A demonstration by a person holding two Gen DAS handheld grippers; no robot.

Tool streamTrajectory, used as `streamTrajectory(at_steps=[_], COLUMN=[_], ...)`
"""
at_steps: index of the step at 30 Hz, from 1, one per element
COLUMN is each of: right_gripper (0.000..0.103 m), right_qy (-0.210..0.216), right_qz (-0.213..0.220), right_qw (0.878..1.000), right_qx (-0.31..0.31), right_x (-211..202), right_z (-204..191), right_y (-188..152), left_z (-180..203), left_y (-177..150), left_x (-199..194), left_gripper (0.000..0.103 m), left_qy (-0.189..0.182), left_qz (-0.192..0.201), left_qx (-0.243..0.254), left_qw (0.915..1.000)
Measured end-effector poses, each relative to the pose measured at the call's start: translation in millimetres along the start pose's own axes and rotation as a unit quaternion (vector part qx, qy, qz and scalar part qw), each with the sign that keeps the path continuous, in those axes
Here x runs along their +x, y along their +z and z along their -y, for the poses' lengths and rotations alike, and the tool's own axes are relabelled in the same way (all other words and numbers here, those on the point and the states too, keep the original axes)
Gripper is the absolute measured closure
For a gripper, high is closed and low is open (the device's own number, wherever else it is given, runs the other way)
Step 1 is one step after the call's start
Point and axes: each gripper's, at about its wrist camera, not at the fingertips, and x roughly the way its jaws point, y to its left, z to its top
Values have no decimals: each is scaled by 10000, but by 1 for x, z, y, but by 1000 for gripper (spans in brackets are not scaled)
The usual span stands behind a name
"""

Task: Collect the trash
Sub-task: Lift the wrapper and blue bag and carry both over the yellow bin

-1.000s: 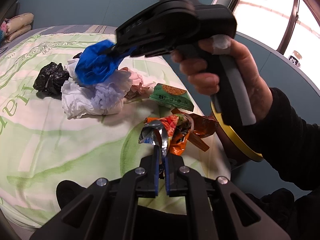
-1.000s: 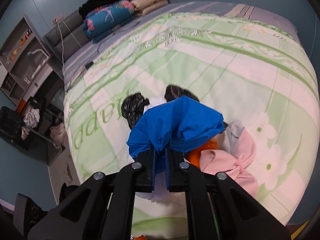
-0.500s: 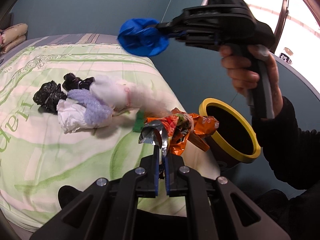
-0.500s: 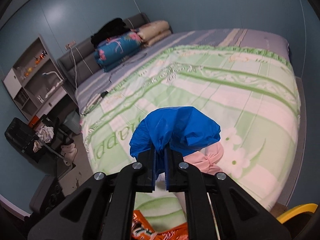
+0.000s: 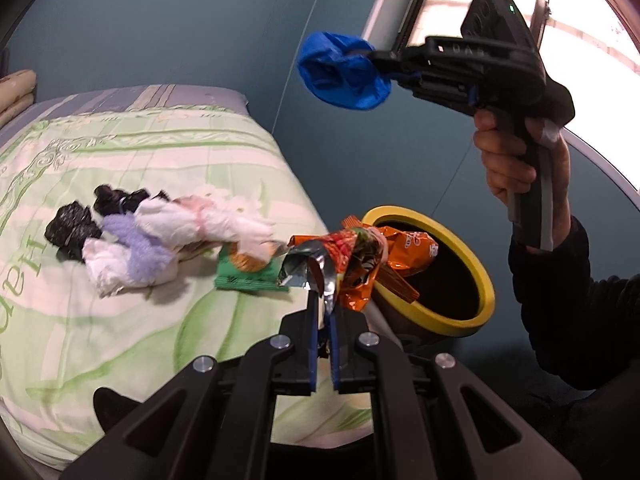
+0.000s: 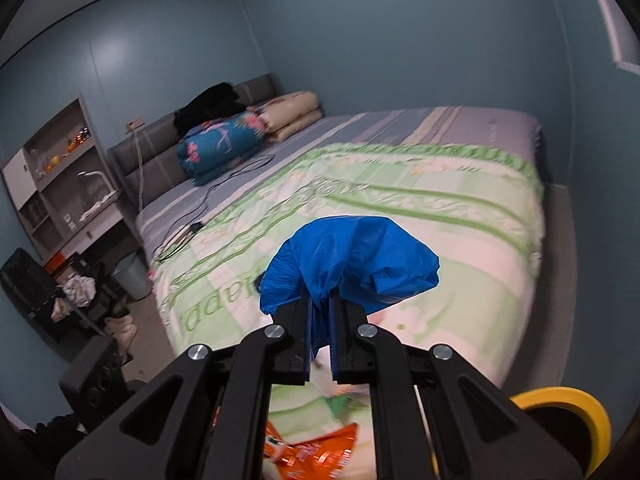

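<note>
One crumpled blue bag [image 5: 344, 70] is clamped in the right gripper [image 6: 320, 320], raised above the bed [image 5: 120, 152]. One bunch of orange foil wrappers [image 5: 360, 256] is pinched by the left gripper [image 5: 322, 312] beside one yellow-rimmed bin [image 5: 480, 280]. Near the bed's edge one green packet [image 5: 244, 276] and perhaps two black bags [image 5: 72, 224] are seen.

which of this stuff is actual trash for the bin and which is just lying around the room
Part of the job:
- blue bag, in the right claw
- snack wrappers, in the left claw
- green packet
- tissue and black bag pile
- yellow-rimmed bin

Just lying about:
- folded quilts
- shelf
- cable
</note>
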Motion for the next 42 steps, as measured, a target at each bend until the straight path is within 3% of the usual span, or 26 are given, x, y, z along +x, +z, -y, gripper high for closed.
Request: streamTrajectory(at_steps=[10, 21, 30, 42], right_gripper=[97, 97, 97, 96], right_qy=[-885, -2056, -2255, -2170], right_qz=[418, 658, 642, 246], right_qw=[9952, 9761, 9698, 9708], right_qx=[46, 267, 670, 991], right_x=[-70, -132, -144, -127], right_z=[31, 73, 108, 129], right_y=[-20, -41, -58, -81], left_z=[45, 101, 142, 154], left_y=[25, 47, 44, 41], left_x=[18, 72, 119, 156], left_gripper=[99, 99, 99, 99], left_qy=[-216, -452, -679, -660], left_qz=[-104, -541, -999, -1318], left_qx=[458, 958, 1172, 1080], left_qw=[9987, 9929, 9857, 9832])
